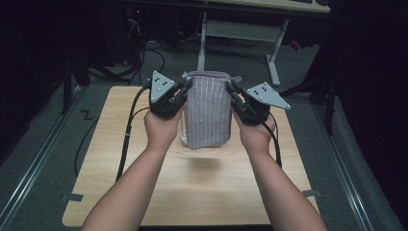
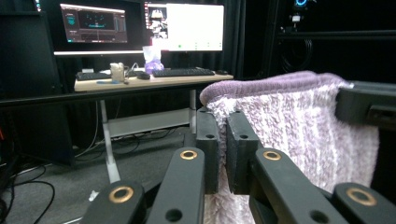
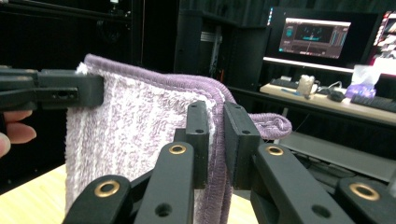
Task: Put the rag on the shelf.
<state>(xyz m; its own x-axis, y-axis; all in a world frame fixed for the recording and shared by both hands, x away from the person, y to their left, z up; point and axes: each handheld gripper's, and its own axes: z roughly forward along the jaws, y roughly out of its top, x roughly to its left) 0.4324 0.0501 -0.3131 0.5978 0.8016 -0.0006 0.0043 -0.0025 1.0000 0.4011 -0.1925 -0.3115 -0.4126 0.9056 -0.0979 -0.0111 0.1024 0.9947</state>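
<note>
While both hands are raised over the wooden tabletop [image 1: 120, 192], a purple-and-white striped towel [image 1: 208, 113] hangs between them, held up by its top corners and clear of the wood, with its shadow falling on the surface just below. The left gripper [image 1: 179, 94] has its jaws pinched tight on the towel's upper left edge, and in the left gripper view the fluffy cloth [image 2: 299, 135] is squeezed right between the two black jaws of that gripper [image 2: 223, 149], the darker purple hem running along the top. Over on the other side, the right gripper [image 1: 235, 96] is clamped on the upper right corner, and the right gripper view shows that gripper [image 3: 215, 140] with the folded hem caught between its jaws and a loop of hem curling out past them. The towel [image 3: 140, 135] drapes straight down, doubled over. Far behind, a desk [image 2: 140, 83] carries a keyboard [image 2: 180, 72] and lit monitors [image 2: 187, 28].
</note>
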